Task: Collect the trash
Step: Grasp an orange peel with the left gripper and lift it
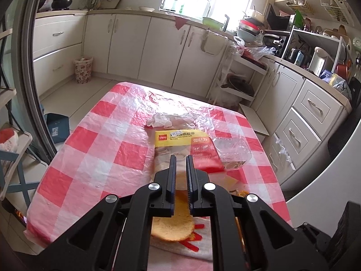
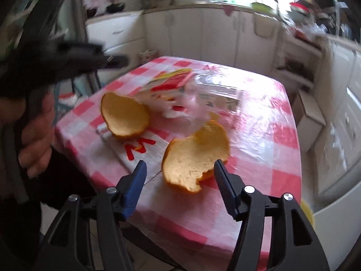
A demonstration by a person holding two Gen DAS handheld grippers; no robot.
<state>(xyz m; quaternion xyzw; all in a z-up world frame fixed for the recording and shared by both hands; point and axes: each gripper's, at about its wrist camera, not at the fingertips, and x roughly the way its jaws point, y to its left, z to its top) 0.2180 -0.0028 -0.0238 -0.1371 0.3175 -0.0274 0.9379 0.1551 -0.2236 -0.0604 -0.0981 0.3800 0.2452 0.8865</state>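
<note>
Trash lies on a table with a red-and-white checked cloth (image 1: 94, 149). In the left wrist view my left gripper (image 1: 180, 158) hovers above the table, jaws nearly closed with a narrow gap and nothing between them. Under it lie an orange peel (image 1: 173, 225), a yellow-and-red tape package (image 1: 180, 142), a clear plastic container (image 1: 232, 151) and a crumpled white tissue (image 1: 162, 119). In the right wrist view my right gripper (image 2: 180, 169) is open just in front of a second orange peel (image 2: 194, 155). The first peel (image 2: 124, 115) lies to its left on a white paper wrapper (image 2: 135, 151).
Kitchen cabinets (image 1: 158, 45) line the far wall and right side. A floral waste basket (image 1: 83, 70) stands on the floor at the back left. A blue box (image 1: 56, 127) sits on the floor left of the table. The left hand-held gripper (image 2: 56, 61) shows blurred at left.
</note>
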